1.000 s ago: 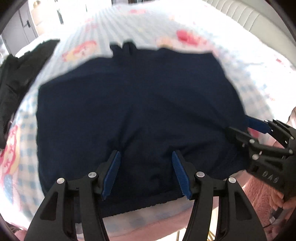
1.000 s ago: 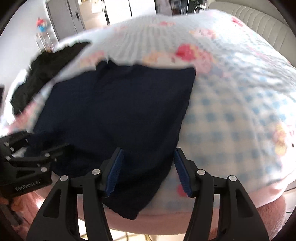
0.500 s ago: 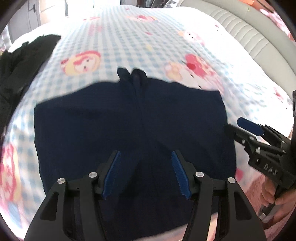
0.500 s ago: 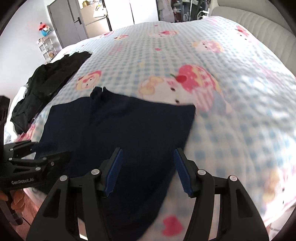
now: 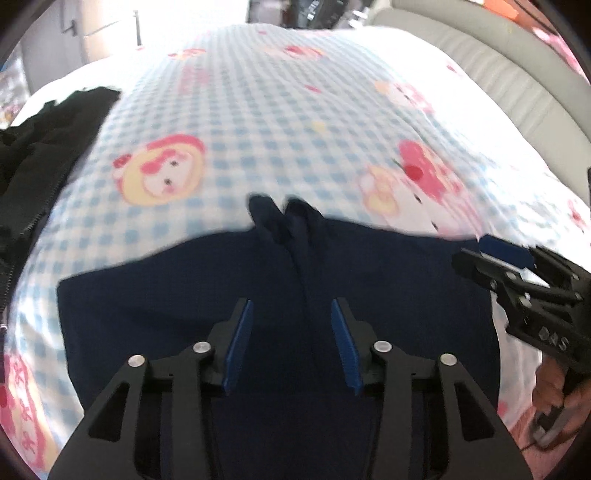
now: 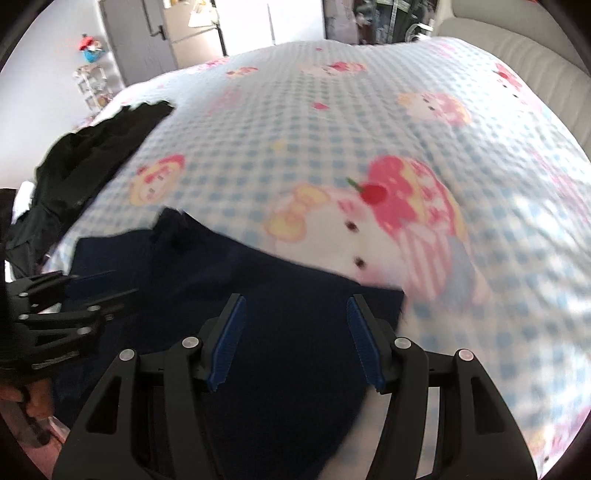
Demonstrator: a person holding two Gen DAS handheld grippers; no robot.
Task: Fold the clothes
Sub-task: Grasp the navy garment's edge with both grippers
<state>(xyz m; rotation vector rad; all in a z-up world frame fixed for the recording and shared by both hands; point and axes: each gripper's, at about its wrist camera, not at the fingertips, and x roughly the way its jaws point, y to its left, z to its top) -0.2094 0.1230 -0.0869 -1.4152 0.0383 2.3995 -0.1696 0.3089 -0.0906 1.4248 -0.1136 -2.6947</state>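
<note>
A navy garment [image 5: 280, 295] lay spread flat on the near part of a blue-checked cartoon bedspread [image 5: 258, 129], and everything else sat in relation to it. Two small tabs of the same navy cloth stuck out from the middle of its far edge [image 5: 280, 218]. The left gripper [image 5: 291, 347] hung over the middle of the garment with its blue-padded jaws apart and nothing between them. The right gripper [image 6: 295, 339] hung over the garment's right part, near its far right corner, likewise spread wide and gripping nothing; in the left wrist view it showed at the garment's right edge [image 5: 524, 288]. Well off the garment's left side a heap of black clothes [image 6: 85, 155] lay on the bedspread. Beyond the garment's right side ran a pale padded headboard [image 5: 498, 74]. Far past it stood a grey door [image 6: 144, 33]. Nothing lay on top of the garment; both views were blurred.
</note>
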